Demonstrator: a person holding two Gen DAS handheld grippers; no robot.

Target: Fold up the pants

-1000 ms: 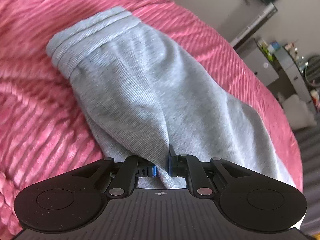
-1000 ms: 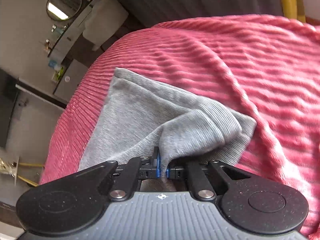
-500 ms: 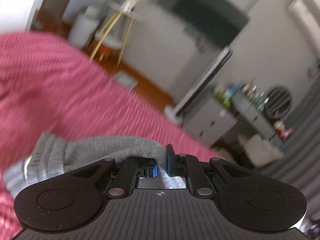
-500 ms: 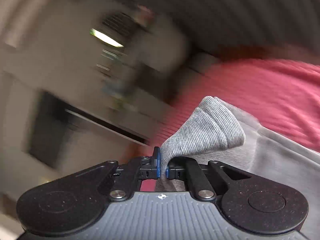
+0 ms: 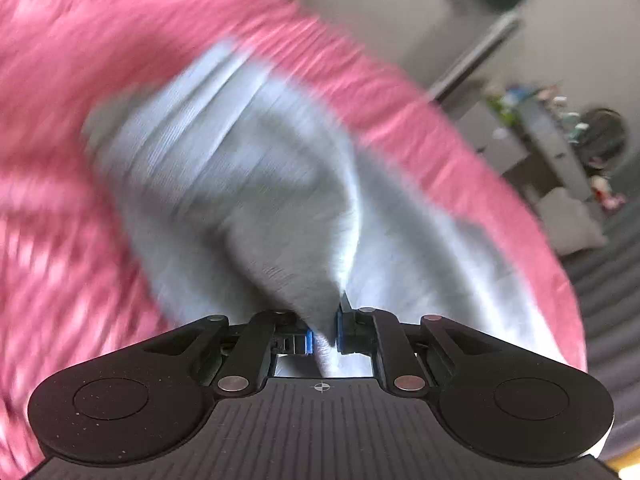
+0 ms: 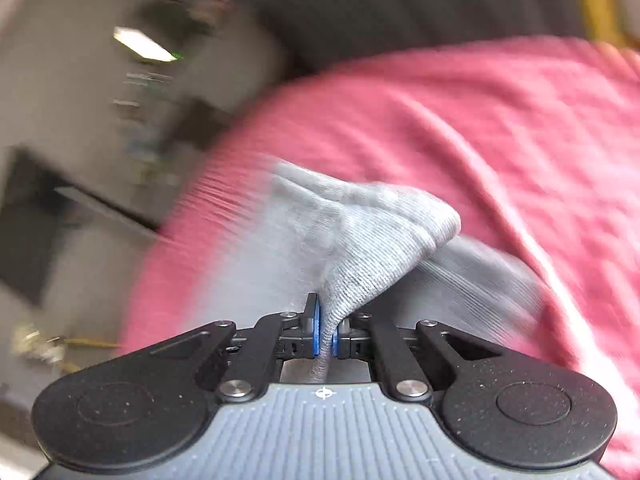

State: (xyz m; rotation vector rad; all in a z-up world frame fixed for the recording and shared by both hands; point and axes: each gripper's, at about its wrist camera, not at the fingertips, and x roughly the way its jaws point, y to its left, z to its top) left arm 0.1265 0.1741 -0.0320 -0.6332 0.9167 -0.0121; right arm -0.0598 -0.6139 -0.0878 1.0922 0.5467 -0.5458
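Half a second ago both cameras pointed mostly at the room; now they have swung back down, and the pink bedspread [image 5: 60,80] fills much of each view again, with the grey pants [image 5: 248,184] spread across it. The bedspread is a thick, plush cover with ribbed ridges, and its far edge curves off toward the blurred furniture behind. The pants are a soft, fine-ribbed grey knit lying on the bedspread near that far edge, their banded end toward the upper left in the left wrist view; motion smears most of the detail. From the cloth a peaked fold rises into each gripper. The left gripper [image 5: 323,334] has its blue pads clamped on a tapering pleat, and the right gripper [image 6: 325,336] is pinched tight on a bunched, rounded cuff [image 6: 404,220] of coarser rib.
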